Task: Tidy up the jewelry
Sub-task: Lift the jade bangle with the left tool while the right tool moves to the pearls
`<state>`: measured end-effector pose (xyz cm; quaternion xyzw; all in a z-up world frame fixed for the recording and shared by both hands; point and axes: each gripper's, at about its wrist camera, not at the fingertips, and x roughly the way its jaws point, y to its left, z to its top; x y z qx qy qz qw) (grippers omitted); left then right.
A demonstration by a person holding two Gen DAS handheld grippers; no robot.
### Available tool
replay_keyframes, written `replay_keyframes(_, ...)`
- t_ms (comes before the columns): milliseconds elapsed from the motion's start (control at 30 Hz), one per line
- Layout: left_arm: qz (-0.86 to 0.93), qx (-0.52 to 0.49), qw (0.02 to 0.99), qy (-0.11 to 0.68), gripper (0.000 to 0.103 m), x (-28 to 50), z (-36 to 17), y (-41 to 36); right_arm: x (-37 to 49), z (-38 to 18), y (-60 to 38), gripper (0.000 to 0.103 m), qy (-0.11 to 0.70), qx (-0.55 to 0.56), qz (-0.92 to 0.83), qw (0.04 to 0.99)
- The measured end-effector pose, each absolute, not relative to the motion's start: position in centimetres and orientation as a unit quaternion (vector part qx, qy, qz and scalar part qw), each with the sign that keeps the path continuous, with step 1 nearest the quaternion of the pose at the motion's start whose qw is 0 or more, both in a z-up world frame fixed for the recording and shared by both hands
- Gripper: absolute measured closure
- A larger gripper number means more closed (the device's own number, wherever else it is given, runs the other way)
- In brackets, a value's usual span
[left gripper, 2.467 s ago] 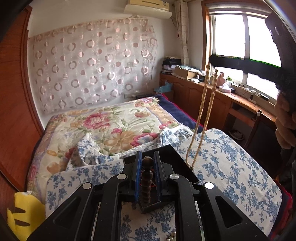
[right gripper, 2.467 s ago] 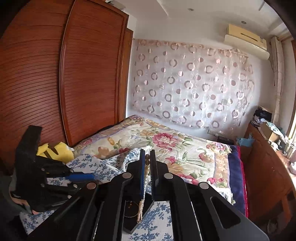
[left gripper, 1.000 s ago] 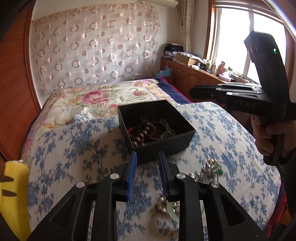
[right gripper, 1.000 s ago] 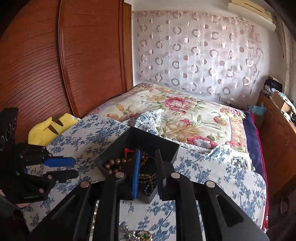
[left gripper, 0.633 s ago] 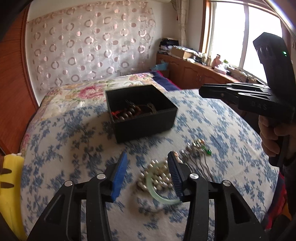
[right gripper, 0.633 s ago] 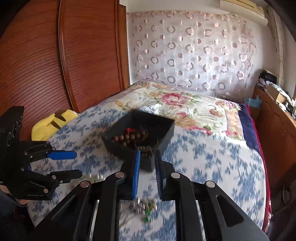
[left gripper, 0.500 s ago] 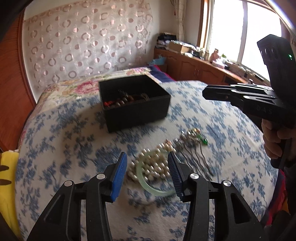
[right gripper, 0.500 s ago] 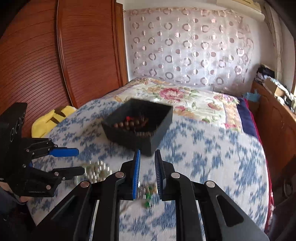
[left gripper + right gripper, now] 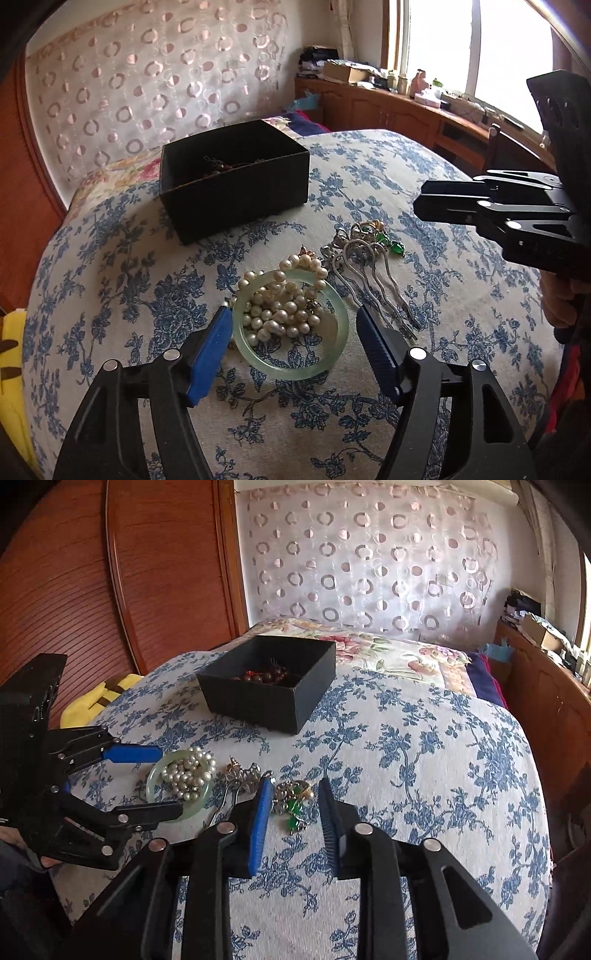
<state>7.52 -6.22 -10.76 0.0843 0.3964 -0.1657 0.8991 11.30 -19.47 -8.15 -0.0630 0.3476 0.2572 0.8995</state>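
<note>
Opening wider than a moment ago, the left gripper now straddles the pale green bangle and the pearl strand heaped inside it, jaws apart and pressing on nothing. The right gripper has dropped from the black box to the green-stoned ornament; its jaws are parting too, holding nothing. Beads dropped earlier lie in the box, so both hands seem ready for the next pickups. Smooth glassy bangle, round lustrous pearls and wavy metal hairpins rest on the blue-flowered woven bedspread.
</note>
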Motion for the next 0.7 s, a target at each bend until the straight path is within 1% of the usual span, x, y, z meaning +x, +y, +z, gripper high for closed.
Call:
replay_keyframes(400,-0.152,0.114,0.892,0.409,0.030,8.6,-11.6,-6.9,11.0,-9.0,-19.7,0.071,0.355,-0.058,0.257,0.897)
replay_keyframes(533,-0.154,0.115,0.894,0.405,0.030,8.7,-11.8,-6.9,10.8,-9.1,-19.5,0.071,0.358,-0.064,0.259,0.895)
replay_keyframes(600,-0.159,0.115,0.894,0.404,0.034,8.5,-11.8,-6.8,10.7,-9.2,-19.3,0.071,0.358,-0.067,0.261,0.894)
replay_keyframes(700,-0.159,0.109,0.896,0.400,0.034,8.2,-11.6,-6.5,10.8,-9.3,-19.0,0.071,0.361,-0.069,0.263,0.892)
